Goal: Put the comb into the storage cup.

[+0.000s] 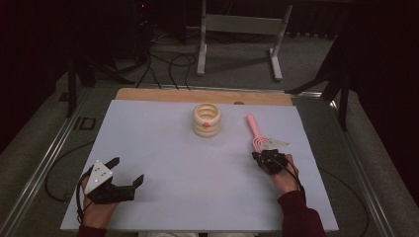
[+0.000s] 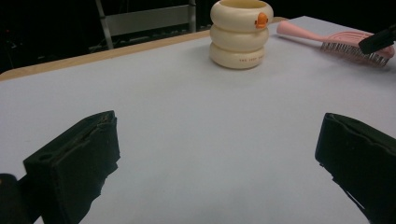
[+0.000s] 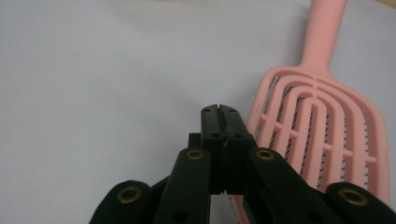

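Note:
A pink vented hairbrush (image 1: 255, 129) lies at the right of the white table top (image 1: 163, 148), bristles down, with its handle pointing to the far edge. My right gripper (image 1: 258, 155) sits at the near end of the brush head. In the right gripper view its jaws (image 3: 219, 112) are pressed flat together just left of the brush (image 3: 322, 135), with nothing between them. A cream ringed cup (image 1: 207, 120) with an orange mark stands at the far middle. My left gripper (image 1: 128, 171) rests open at the front left, pointing toward the cup (image 2: 241, 32) and the brush (image 2: 336, 41).
The white sheet covers a wooden table whose bare edge (image 1: 148, 94) shows at the back. Beyond it are a grey metal frame (image 1: 242, 29) and cables on the floor. Metal rails run along both sides of the table.

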Action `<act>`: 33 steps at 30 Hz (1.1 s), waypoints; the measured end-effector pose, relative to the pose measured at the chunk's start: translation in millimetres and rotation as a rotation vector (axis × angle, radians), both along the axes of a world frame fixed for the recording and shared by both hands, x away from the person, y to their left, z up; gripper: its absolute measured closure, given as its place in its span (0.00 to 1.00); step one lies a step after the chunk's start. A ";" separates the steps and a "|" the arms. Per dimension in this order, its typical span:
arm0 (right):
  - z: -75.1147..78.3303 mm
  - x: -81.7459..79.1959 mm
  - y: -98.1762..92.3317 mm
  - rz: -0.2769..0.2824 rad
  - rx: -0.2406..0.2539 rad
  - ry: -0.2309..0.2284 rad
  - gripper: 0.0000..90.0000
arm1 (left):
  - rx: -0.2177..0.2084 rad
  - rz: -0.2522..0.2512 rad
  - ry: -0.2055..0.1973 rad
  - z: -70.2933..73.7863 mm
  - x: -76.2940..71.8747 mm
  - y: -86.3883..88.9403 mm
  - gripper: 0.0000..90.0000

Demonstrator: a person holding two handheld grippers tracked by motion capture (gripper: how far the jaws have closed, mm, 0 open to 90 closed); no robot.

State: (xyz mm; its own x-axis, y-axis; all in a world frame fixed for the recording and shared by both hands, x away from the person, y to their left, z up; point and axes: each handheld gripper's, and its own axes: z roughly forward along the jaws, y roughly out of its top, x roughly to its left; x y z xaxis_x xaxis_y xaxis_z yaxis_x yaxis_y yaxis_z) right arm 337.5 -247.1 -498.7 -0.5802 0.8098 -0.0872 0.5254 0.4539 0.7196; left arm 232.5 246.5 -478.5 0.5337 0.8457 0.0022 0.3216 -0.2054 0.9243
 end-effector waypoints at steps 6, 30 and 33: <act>-0.4 -2.9 -9.0 -0.007 0.007 0.004 1.00 | 0.001 0.001 0.002 -0.3 0.2 0.4 0.00; 2.3 0.5 -55.6 -0.140 0.054 0.040 1.00 | 0.005 -0.003 0.008 -1.7 0.9 -1.0 0.00; 1.8 4.1 -59.7 -0.168 0.059 0.044 1.00 | 0.006 -0.003 0.009 -2.0 1.2 -1.1 0.00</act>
State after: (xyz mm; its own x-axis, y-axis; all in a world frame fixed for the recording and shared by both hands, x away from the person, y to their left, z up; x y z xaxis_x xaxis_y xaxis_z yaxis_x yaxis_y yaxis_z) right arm 341.6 -306.8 -496.8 -0.4388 0.8985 -0.0143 0.6220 0.3152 0.7167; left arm 233.7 245.4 -480.5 0.5360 0.8442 0.0029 0.3289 -0.2120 0.9203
